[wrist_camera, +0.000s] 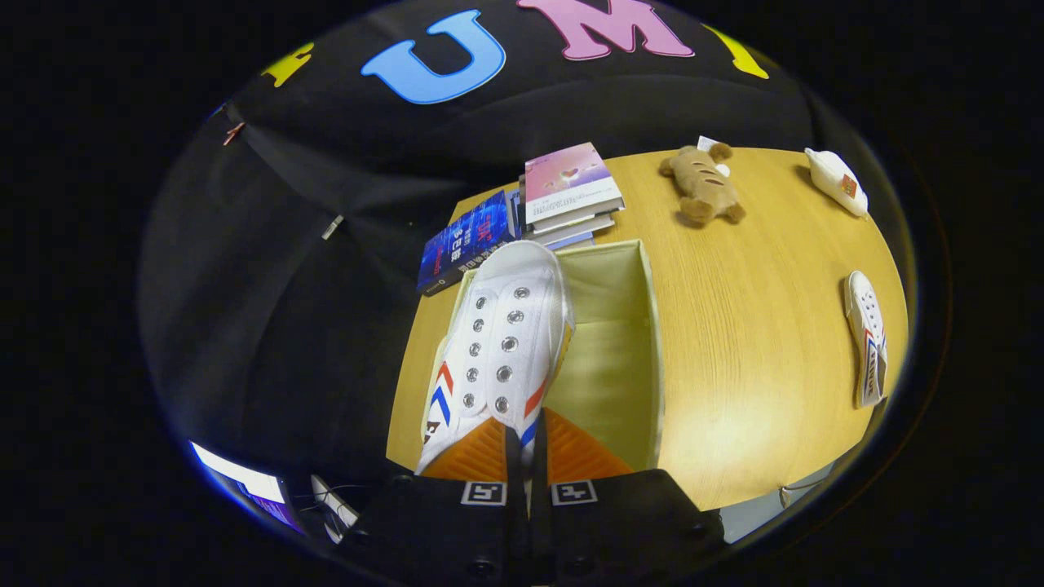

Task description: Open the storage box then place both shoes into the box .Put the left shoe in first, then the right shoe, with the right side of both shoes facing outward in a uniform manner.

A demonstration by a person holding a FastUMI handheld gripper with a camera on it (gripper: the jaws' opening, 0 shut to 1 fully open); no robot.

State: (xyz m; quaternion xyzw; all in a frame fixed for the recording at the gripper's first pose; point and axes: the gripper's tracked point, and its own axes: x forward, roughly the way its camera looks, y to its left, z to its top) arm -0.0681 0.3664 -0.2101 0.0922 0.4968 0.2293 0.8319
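My gripper [526,444] is shut on a white canvas shoe [497,342] with red and blue chevrons and metal eyelets, both fingers pressing its heel end. The shoe points away from me and hangs over the left side of the open pale-green storage box [628,359], which stands on the wooden table [750,326]. The box's inside, where I can see it, is bare. The second white shoe [866,338] lies on its side on the table well to the right of the box.
A stack of books [567,191] and a blue book [465,244] lie just beyond the box. A brown plush toy [703,186] and a white packet [836,181] sit at the far side of the table. A lit screen [253,489] is low on the left.
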